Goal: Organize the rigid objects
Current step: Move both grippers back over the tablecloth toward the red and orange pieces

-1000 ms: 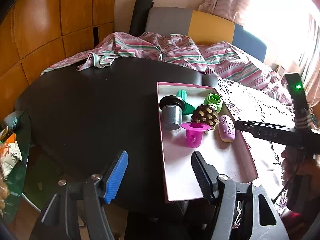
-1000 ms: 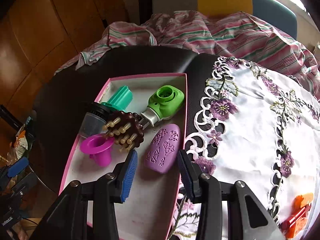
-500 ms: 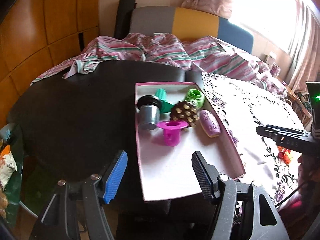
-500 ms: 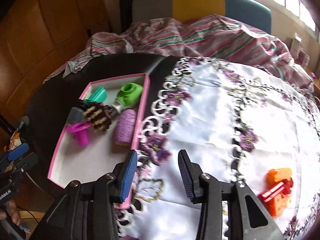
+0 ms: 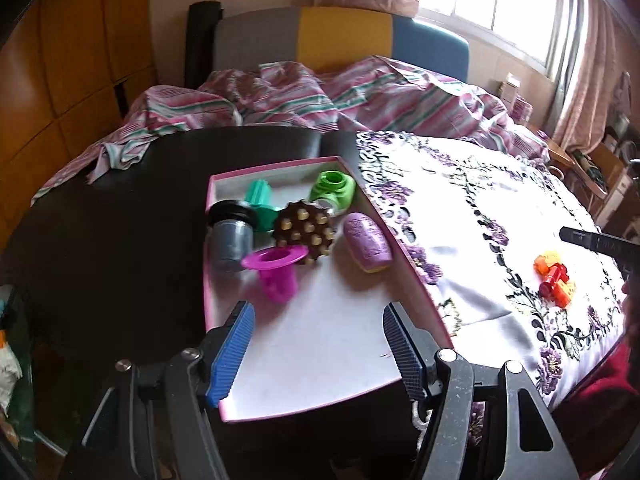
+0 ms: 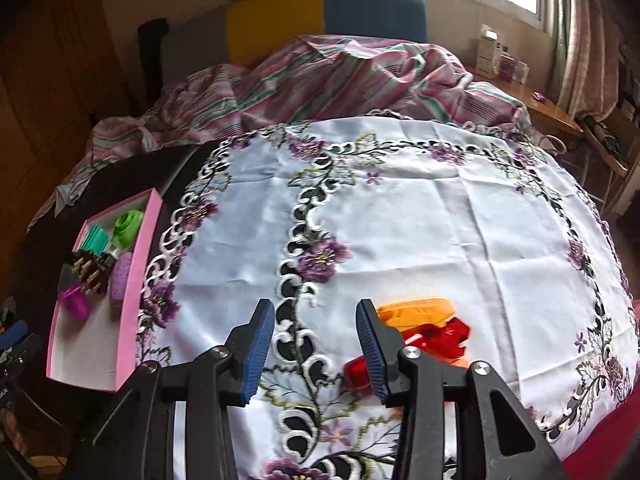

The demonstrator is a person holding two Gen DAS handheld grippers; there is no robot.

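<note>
A pink-rimmed tray (image 5: 404,248) (image 6: 134,300) lies on the dark table and holds a grey jar (image 5: 231,236), a teal piece (image 5: 258,200), a green piece (image 5: 334,188), a brown studded ball (image 5: 306,228), a magenta funnel (image 5: 274,268) and a purple oval piece (image 5: 366,242). My left gripper (image 5: 316,344) hovers open over the tray's bare near end. An orange and red toy (image 6: 432,328) (image 5: 554,276) lies on the embroidered white cloth (image 6: 400,220). My right gripper (image 6: 316,346) stands open just left of that toy, nothing between its fingers.
A striped pink blanket (image 5: 320,96) is heaped at the table's far side, in front of a grey, yellow and blue backrest (image 5: 340,40). Wooden panels (image 5: 60,60) line the left wall. A side table with small boxes (image 6: 500,60) stands under the window.
My right gripper has swung right, from over the tray to the cloth beside the orange and red toy. The left gripper has shifted right, over the tray's near end. Both openings are unchanged.
</note>
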